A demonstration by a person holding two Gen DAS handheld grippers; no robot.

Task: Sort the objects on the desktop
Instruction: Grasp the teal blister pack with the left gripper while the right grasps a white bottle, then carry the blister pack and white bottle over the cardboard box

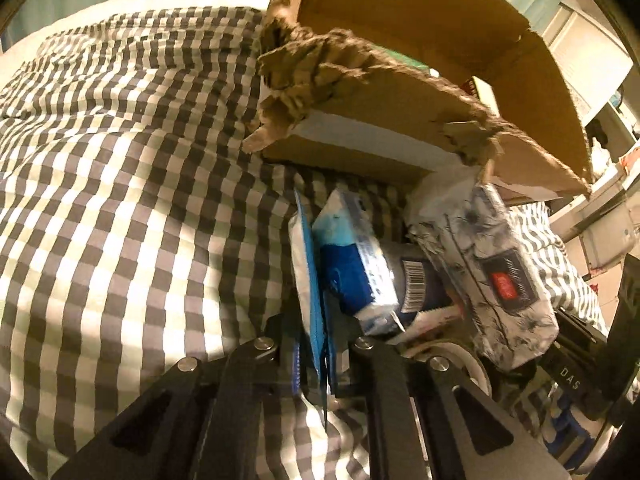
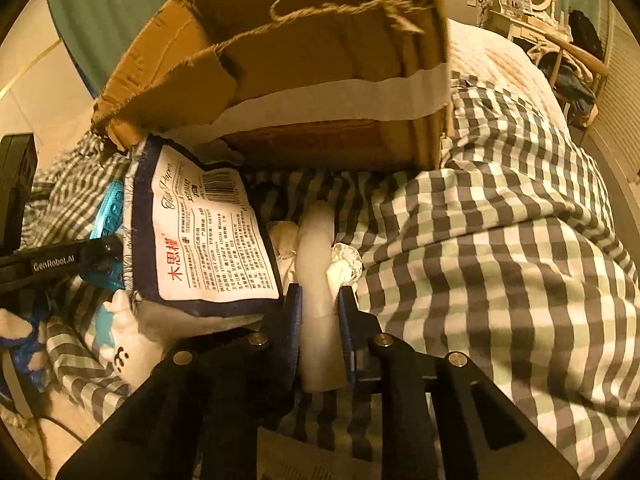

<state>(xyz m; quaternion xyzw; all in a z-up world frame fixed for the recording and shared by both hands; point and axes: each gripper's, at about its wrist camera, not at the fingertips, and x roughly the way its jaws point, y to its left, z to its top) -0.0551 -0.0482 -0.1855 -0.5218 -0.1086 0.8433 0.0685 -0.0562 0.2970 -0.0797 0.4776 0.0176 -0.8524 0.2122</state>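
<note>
My left gripper (image 1: 316, 354) is shut on a flat blue and white packet (image 1: 306, 272) that stands on edge between its jaws. Beside it lie a blue tissue pack (image 1: 352, 256), a dark can with a barcode (image 1: 416, 284) and a floral tissue pack (image 1: 492, 264). My right gripper (image 2: 319, 300) is shut on a white tube-like object (image 2: 318, 280). To its left lies the tissue pack with a printed label (image 2: 208, 232). An open cardboard box (image 1: 420, 52) (image 2: 320, 72) stands just beyond the pile.
Everything rests on a rumpled checked bedspread (image 1: 120, 200) (image 2: 500, 260). Crumpled white paper (image 2: 344, 264) lies by the tube. A white toy with a face (image 2: 124, 344) sits lower left. The left gripper's body (image 2: 60, 264) shows at the left. Shelves (image 1: 600, 128) stand at far right.
</note>
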